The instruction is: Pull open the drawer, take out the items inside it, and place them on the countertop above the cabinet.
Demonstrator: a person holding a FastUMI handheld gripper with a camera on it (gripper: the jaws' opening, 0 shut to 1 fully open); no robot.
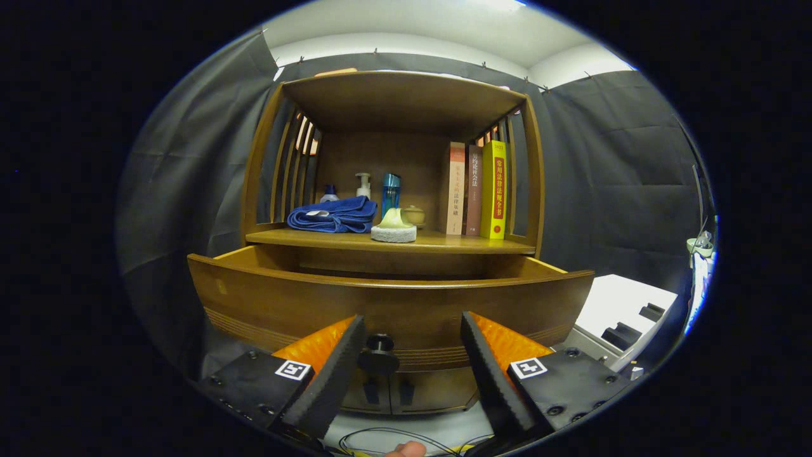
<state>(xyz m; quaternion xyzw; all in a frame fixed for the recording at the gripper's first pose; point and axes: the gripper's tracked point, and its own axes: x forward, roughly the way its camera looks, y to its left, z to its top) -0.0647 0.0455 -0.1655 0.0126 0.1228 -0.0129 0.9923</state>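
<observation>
Hovering at the drawer (393,304), our gripper (412,339) fingers spread wide around its knob (379,355), unclenched; reaching in blind, we risk clipping the front.

Smooth, satin-finished wooden drawer (393,304); matt black knob (379,355); soft blue cloth towel (333,214); ribbed matt jaws.
</observation>
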